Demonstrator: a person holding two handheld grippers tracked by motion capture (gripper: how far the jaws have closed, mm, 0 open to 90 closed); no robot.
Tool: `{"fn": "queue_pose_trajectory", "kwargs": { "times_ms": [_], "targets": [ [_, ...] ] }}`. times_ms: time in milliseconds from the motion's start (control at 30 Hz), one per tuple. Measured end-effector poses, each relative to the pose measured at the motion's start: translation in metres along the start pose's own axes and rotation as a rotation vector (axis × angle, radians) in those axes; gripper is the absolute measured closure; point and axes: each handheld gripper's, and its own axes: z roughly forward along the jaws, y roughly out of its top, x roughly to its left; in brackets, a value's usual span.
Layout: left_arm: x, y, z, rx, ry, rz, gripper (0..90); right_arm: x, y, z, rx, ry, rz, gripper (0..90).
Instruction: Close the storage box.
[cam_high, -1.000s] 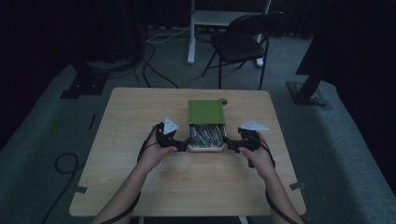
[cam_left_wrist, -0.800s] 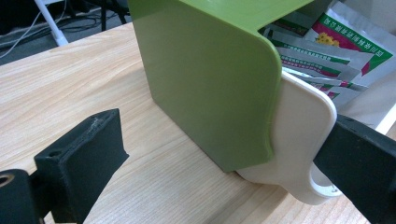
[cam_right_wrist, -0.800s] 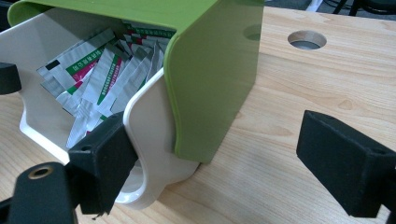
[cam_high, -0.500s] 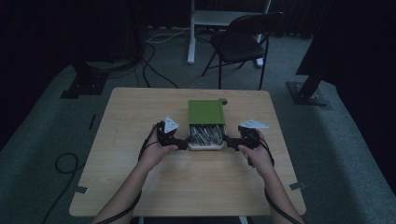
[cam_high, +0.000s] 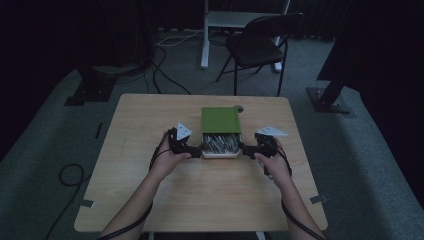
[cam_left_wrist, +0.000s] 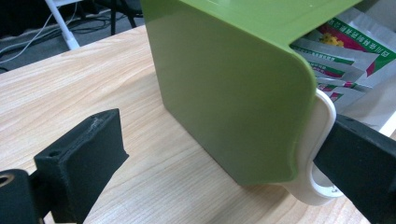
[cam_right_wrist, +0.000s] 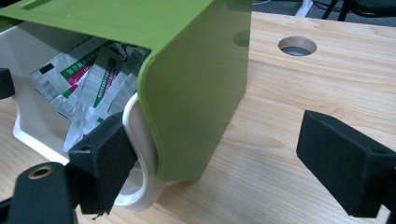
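1. Your high view is dim and underexposed: the room's edges sink into black, and the worktop (cam_high: 200, 190) is the brightest area.
2. Your two gripper views are bright and evenly lit.
3. The green box (cam_left_wrist: 233, 88) carries soft sheen without harsh glare.
4. Close fingers (cam_right_wrist: 345, 163) look slightly soft.

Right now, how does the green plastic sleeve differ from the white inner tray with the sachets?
The green plastic sleeve is closed on top and hides whatever sits under it; the white inner tray is open, showing silver foil sachets. The sleeve sits farther from the person; the tray sticks out toward them. The tray has a rounded loop tab at each side, with one jaw of each open hand-held gripper against it; the sleeve is plain. Both are smooth, round-cornered plastic.
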Motion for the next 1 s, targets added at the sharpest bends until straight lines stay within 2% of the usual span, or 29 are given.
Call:
{"fn": "queue_pose_trajectory", "kwargs": {
  "times_ms": [133,233,567,767,1000],
  "targets": [
    [0.0001,0.0017,0.0013,0.006,0.011,0.002,3.7,-0.0005,0.0016,0.0019,-0.001,-0.009,0.001,12.9],
    [0.0007,0.0017,0.0028,0.003,0.015,-0.012,3.7,-0.0012,0.0023,0.0032,-0.002,-0.011,0.004,12.9],
    [0.0012,0.003,0.0061,0.003,0.039,-0.007,3.6,-0.0018,0.0034,0.0066,-0.01,-0.026,0.02,12.9],
    [-0.0015,0.0055,0.0061,0.021,0.066,0.001,3.4,-0.0019,0.0041,0.0078,-0.015,-0.033,0.019,12.9],
    [-0.0003,0.0062,0.0067,0.035,0.062,-0.028,3.4,-0.0017,0.0039,0.0082,-0.018,-0.034,0.027,12.9]
  ]
}}
